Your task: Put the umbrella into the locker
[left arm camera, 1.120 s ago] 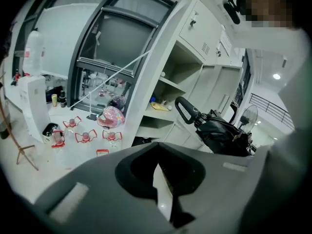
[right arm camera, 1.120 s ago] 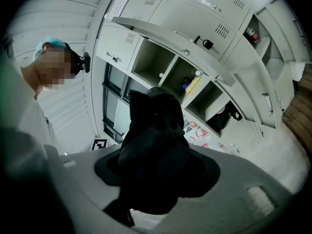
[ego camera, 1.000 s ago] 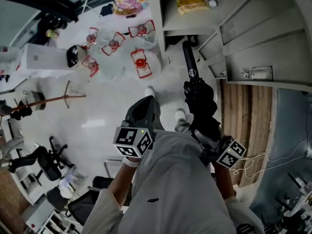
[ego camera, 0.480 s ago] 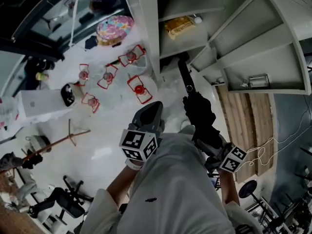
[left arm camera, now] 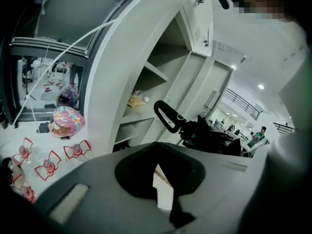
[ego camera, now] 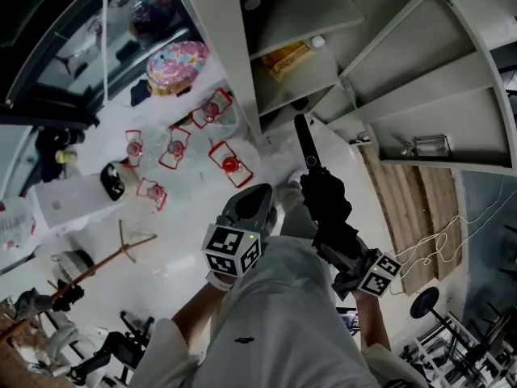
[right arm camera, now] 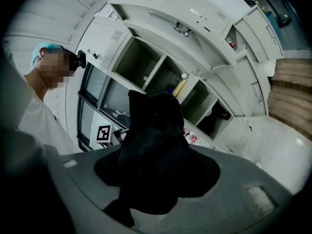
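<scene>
1. Pale glossy floor (ego camera: 178, 241) fills the head view. A light grey metal locker (ego camera: 404, 63) runs across the top with its doors swung wide and several compartments open.
2. In the same view the right gripper (ego camera: 333, 234) has its fingers clamped on a folded black fabric umbrella (ego camera: 323, 200). The umbrella hangs above the floor in front of the locker and is outside every compartment. Its black handle (ego camera: 305, 140) points at the lower open compartments.
3. The left gripper (ego camera: 258, 192) sits just left of the umbrella, apart from it, and carries nothing.
4. Small red wire frames (ego camera: 230, 164) lie scattered on the floor to the left, near a pink flowered round thing (ego camera: 178, 61). A yellow packet (ego camera: 289, 57) lies on one locker shelf, and wooden planks (ego camera: 420, 208) cover the ground to the right.
5. In the left gripper view the dark fingers meet at their tips, with only a thin wedge of light lower down and nothing between them. Beyond them the umbrella crosses from the right, its handle towards the open shelves, where the yellow packet shows.
6. In the right gripper view the umbrella's dark fabric fills the whole space between the fingers, which press on it from both sides. Behind it the locker's open compartments curve overhead. A person in a teal cap (right arm camera: 46, 48) and white clothing stands at the left, beside a black-and-white square marker (right arm camera: 103, 133).
</scene>
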A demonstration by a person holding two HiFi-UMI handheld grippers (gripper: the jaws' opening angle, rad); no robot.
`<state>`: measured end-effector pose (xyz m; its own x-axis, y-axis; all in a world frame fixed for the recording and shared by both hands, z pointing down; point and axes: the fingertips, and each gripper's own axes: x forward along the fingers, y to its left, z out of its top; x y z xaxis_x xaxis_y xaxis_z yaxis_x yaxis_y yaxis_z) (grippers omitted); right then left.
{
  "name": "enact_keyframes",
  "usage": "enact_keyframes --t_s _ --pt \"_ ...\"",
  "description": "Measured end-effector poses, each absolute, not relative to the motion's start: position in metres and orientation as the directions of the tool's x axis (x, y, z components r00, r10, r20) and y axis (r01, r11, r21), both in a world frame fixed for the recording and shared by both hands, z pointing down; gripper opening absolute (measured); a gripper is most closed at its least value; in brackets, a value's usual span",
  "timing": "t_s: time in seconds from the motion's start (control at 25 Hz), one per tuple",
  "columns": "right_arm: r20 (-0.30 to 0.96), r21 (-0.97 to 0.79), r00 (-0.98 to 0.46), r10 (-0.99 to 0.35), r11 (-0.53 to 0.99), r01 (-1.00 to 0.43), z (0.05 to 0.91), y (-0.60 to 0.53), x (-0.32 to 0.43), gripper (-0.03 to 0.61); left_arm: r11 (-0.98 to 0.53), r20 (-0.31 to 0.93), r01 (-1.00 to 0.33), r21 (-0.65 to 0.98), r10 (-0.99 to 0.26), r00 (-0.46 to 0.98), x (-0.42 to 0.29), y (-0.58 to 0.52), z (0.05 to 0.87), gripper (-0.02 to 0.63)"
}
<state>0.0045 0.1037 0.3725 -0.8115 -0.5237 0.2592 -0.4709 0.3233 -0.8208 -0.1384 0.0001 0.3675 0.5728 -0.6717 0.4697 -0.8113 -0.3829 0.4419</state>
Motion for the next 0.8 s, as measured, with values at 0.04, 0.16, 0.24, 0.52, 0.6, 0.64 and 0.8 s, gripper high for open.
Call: enact_keyframes --t_s 0.04,0.16,0.24,0.52,0.6,0.64,0.8 --pt "0.262 -0.825 -0.810 -0.525 0.314 -0.470 0.375 0.102 0.004 0.255 -0.391 0.473 -0.807 0.442 -0.663 0.580 -0.135 -0.002 0.369 0.016" --pt "0.272 -0.824 -0.801 -0.533 0.302 -0.480 0.381 0.096 0.002 0.255 -0.413 0.480 -0.799 0.437 -0.644 0.596 -0.129 -0.006 0.372 0.015" --pt "0.279 -0.818 -0.793 -0.542 0.299 -0.492 0.387 0.094 0.001 0.255 -0.425 0.489 -0.798 0.428 -0.634 0.600 -0.127 -0.010 0.376 0.015" --pt "0.316 -0.799 -0.752 -0.578 0.265 -0.540 0.413 0.083 0.006 0.255 -0.441 0.509 -0.801 0.405 -0.619 0.598 -0.121 -0.020 0.391 0.017" --pt "0.328 -0.795 -0.736 -0.592 0.247 -0.554 0.422 0.079 0.009 0.255 -0.443 0.514 -0.801 0.402 -0.615 0.598 -0.120 -0.021 0.396 0.017" --pt "0.334 -0.791 -0.729 -0.598 0.242 -0.562 0.427 0.077 0.010 0.255 -0.445 0.515 -0.800 0.403 -0.612 0.600 -0.119 -0.021 0.399 0.016" --pt "0.343 -0.787 -0.708 -0.617 0.223 -0.576 0.441 0.068 0.011 0.255 -0.452 0.524 -0.795 0.405 -0.598 0.607 -0.116 -0.018 0.409 0.017"
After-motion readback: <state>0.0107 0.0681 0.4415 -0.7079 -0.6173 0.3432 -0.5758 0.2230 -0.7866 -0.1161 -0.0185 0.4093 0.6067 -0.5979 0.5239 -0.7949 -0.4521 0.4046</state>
